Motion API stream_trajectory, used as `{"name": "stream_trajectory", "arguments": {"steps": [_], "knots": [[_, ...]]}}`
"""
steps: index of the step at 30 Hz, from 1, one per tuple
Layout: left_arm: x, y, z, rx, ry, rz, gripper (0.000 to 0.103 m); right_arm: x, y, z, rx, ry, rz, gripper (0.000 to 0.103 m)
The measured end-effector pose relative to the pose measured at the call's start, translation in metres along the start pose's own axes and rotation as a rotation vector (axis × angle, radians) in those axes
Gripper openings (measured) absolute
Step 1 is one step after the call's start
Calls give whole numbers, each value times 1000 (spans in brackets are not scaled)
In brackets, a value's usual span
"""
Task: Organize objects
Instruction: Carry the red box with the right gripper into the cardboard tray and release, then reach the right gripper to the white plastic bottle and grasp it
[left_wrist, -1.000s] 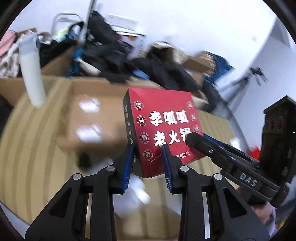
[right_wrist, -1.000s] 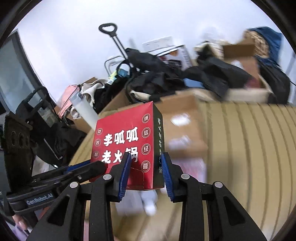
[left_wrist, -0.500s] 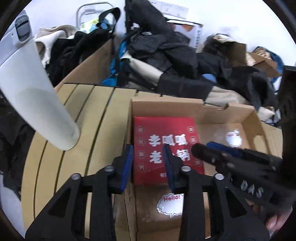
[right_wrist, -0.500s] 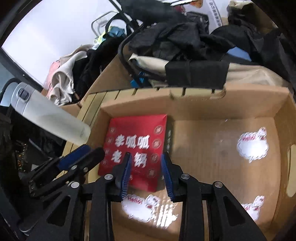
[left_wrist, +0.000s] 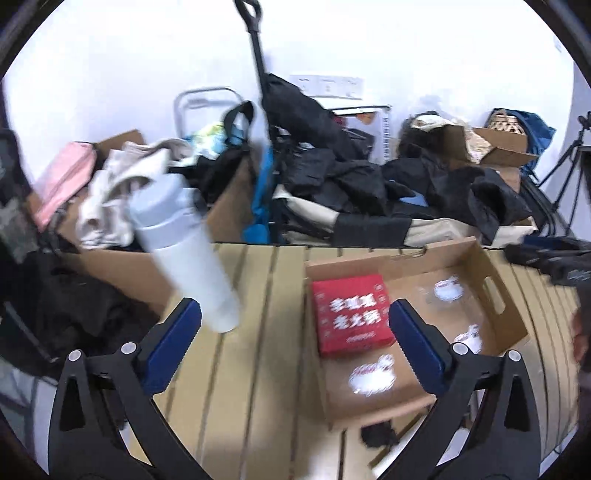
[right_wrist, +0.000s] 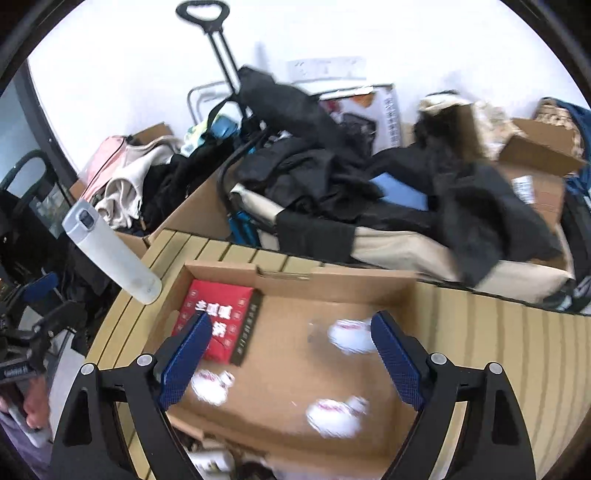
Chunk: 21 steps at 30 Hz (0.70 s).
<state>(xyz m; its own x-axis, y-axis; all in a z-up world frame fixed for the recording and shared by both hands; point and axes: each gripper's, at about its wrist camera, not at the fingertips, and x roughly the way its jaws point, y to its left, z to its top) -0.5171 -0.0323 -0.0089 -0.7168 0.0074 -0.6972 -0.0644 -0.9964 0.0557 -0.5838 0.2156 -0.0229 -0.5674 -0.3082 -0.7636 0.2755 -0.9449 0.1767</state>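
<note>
Here the left gripper has its two blue-padded black fingers spread wide apart with nothing between them, hanging above the slatted tan wooden table. The right gripper is likewise spread wide and empty, poised over the open shallow brown cardboard box that rests on the same table. In the right wrist view, the left gripper shows at the far left edge, off beyond the table's rim.

Inside the cardboard box, the flat red carton with white Chinese lettering lies face up in the far left corner, close against the box's left and back walls; in the right wrist view this red carton sits partly behind the right gripper's left finger. White speech-bubble stickers dot the box floor around it.

On the table, left of the box, stands a tall white cylindrical flask with a grey lid, well apart from the carton and outside the box.

Beyond the table's far edge lies a heap of black clothing, more brown cartons and a black trolley handle against the white wall.
</note>
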Motion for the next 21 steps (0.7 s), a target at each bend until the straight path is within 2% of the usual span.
{"name": "stream_trajectory", "arguments": {"steps": [5,9,11,14,17,18,21], "knots": [[-50,5,-33,-38,-28,48,101,-75,-4,-36,-41,-104,-60,91],[-94,-3,-80,-71,-23,44,102,-131,6,-93,-132,-214,-156,91],[-117,-10,-111,-97,-1,42,102,-156,9,-128,-121,-231,-170,91],[-150,-26,-161,-108,45,6,102,-184,13,-181,-83,-213,-148,91],[-189,-44,-207,-115,25,-11,102,-206,22,-243,-43,-190,-94,91],[-200,-49,-219,-122,19,-29,102,-213,27,-268,-24,-190,-75,91],[-224,-66,-246,-110,12,-107,102,-224,42,-315,-5,-192,-44,91]]}}
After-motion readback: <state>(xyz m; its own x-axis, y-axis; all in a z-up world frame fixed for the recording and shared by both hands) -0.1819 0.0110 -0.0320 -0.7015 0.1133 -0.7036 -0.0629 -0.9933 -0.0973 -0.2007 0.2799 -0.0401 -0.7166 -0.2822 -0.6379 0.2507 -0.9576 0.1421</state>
